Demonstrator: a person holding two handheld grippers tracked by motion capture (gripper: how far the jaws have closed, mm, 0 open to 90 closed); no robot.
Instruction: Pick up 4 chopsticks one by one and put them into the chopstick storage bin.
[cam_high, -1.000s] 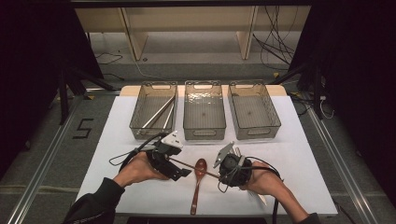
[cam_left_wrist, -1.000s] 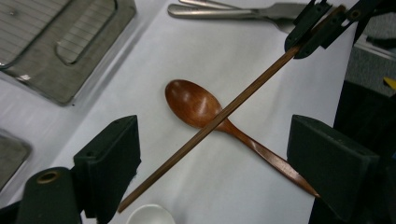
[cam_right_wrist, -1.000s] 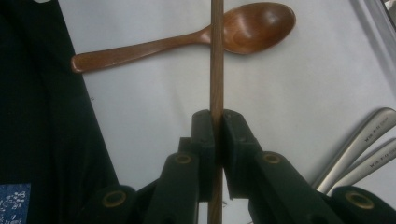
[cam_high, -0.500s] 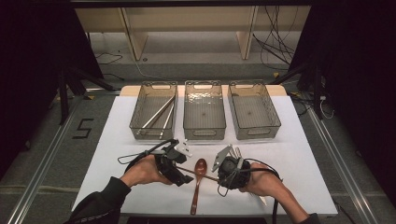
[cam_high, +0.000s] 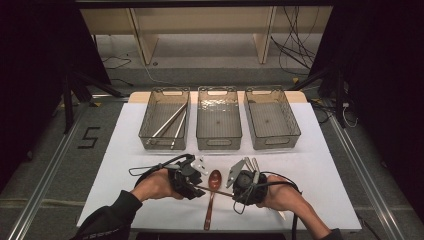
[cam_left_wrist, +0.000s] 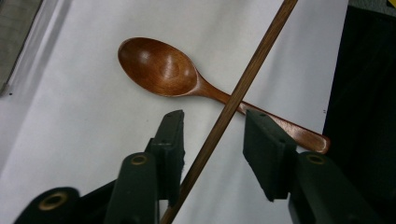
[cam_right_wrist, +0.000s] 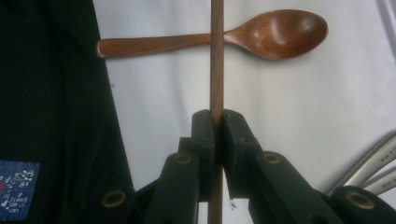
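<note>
On the table: one wooden spoon (cam_high: 212, 189), one chopstick (cam_right_wrist: 216, 56), three bins (cam_high: 218, 118).

Black jaws, brass-ringed pivots; dark sleeve (cam_high: 107, 220), black cables.

A white table (cam_high: 325, 170) stands on a grey floor (cam_high: 55, 165). Beyond the table, pale wooden shelf legs (cam_high: 142, 40) rise, with black cables (cam_high: 295, 45) lying near them. Left of the table, a "5" (cam_high: 89, 137) marks the floor. The surroundings are dark.
</note>
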